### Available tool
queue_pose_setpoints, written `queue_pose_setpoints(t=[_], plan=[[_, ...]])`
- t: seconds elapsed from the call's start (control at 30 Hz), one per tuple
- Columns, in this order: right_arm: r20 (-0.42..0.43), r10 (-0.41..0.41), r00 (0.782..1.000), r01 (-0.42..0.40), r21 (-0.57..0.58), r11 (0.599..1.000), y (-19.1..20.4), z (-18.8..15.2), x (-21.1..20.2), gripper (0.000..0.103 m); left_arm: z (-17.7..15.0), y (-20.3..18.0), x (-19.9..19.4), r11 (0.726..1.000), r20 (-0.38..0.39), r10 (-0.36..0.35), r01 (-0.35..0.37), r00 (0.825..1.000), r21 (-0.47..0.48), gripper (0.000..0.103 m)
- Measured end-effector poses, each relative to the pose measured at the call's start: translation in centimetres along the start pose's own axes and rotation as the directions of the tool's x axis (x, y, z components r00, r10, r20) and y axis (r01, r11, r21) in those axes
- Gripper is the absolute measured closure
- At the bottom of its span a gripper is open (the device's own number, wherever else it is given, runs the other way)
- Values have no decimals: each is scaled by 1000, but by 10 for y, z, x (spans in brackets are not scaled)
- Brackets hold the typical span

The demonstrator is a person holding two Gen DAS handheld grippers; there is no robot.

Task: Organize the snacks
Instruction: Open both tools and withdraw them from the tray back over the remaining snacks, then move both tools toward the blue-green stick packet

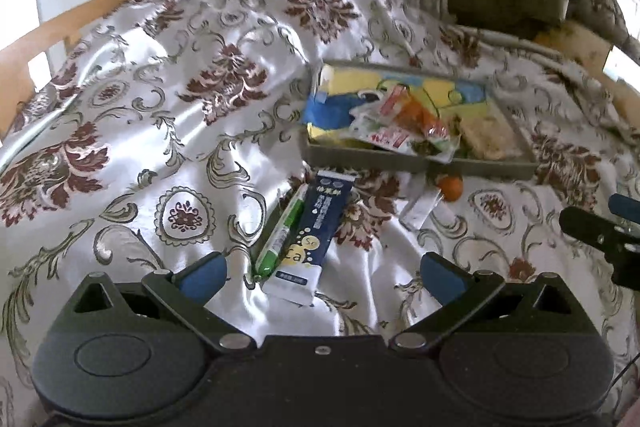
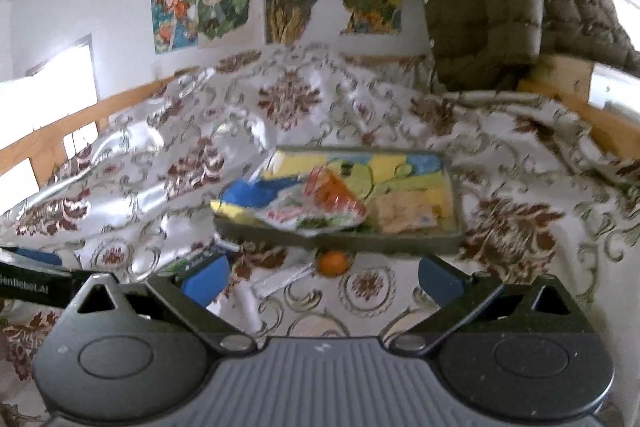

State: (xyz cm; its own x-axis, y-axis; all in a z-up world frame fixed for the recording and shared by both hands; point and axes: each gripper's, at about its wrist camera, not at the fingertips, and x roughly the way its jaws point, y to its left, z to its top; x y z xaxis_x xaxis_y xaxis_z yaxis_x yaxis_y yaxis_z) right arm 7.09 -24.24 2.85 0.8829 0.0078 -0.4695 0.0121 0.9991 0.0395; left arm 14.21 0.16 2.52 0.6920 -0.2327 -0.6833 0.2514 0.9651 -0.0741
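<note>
— What's left outside the tray (image 1: 420, 165)?

— A dark blue tube-like packet (image 1: 316, 235) and a slim green stick pack (image 1: 280, 235) lie side by side, touching, on the patterned bedspread (image 1: 160, 115) just in front of the tray's near left corner. A small orange fruit (image 1: 450, 186) sits against the tray's near wall, with a clear wrapper (image 1: 420, 209) just beside it. The tray already holds a red-and-white snack bag (image 1: 394, 131), an orange packet (image 1: 416, 115) and a pale cracker-like bar (image 1: 490, 135).

— And the grippers?

— The left gripper (image 1: 320, 273) hangs over the blue packet with its fingers spread wide and nothing between them. The right gripper (image 2: 320, 277) is likewise spread and empty, facing the fruit and the tray's near wall.

— How would the blue packet handle?

— Light, I'd judge, with a glossy skin that may slip. It looks flat and fairly stiff at the crimped white end, softer mid-body. I'd pinch across its narrow width near the middle. The soft, wrinkled cloth will give under the fingertips, and the green stick could get caught too.

— The fruit?

— Round and apt to roll; grip gently.
</note>
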Motion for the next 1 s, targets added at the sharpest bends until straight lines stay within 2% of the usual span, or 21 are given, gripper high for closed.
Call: queue_pose_setpoints(t=[0.1,0.23,0.37,0.43,0.67,1.0], plan=[[-42,11,999,-12,-15,1000,3,-1,12,0,0,9,12,1000,-25,-14,14,1000,-8,1],[-118,33,992,-37,-37,999,9,-4,30,0,-3,18,30,995,-99,-67,59,993,-81,1],[-243,129,961,-132,4,991,14,-10,52,0,-3,16,38,996,-132,-78,71,988,-60,1],[-284,146,948,-155,-10,988,19,-13,60,0,-1,14,40,995,-132,-93,88,987,-43,1],[-346,141,928,-186,-102,977,35,-20,73,0,5,24,55,979,-193,-167,140,967,-148,1],[-380,165,910,-223,-113,968,42,-23,83,0,16,46,64,975,-210,-123,79,970,-207,1]])
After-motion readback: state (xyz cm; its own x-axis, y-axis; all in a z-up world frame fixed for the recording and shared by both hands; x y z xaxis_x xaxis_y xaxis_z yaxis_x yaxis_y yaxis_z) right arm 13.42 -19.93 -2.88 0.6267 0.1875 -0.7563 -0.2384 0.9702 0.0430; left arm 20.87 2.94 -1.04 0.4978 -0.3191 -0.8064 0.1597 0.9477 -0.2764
